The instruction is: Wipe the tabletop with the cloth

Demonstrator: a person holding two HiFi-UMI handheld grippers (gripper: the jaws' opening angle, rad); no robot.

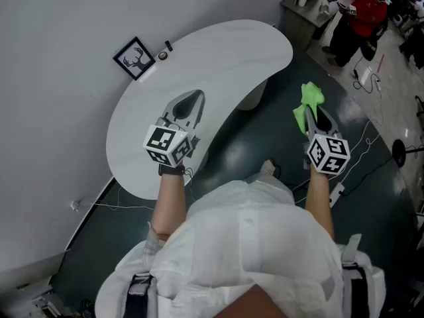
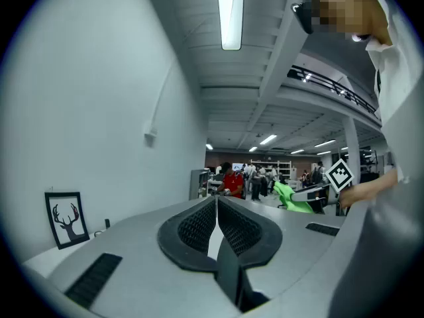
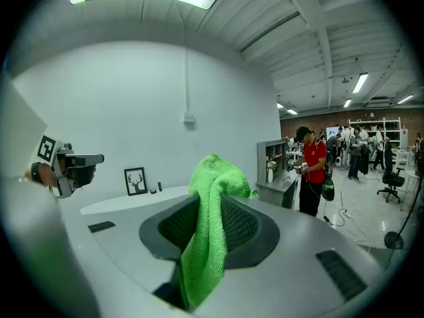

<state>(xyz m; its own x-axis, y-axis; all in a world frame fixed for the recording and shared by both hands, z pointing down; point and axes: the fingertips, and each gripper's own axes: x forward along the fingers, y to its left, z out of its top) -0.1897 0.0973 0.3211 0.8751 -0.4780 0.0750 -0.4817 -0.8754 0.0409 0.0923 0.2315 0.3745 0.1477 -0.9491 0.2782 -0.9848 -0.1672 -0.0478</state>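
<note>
A bright green cloth is pinched in my right gripper, which is held off the table's right side over the dark floor. In the right gripper view the cloth hangs from between the shut jaws. My left gripper hovers over the white curved tabletop near its middle, jaws closed together with nothing between them. The left gripper view shows its fingertips meeting, and the green cloth far off to the right.
A framed deer picture and small dark items sit at the table's wall edge. A shelf unit and a person in red stand beyond the table. Cables lie on the floor at right.
</note>
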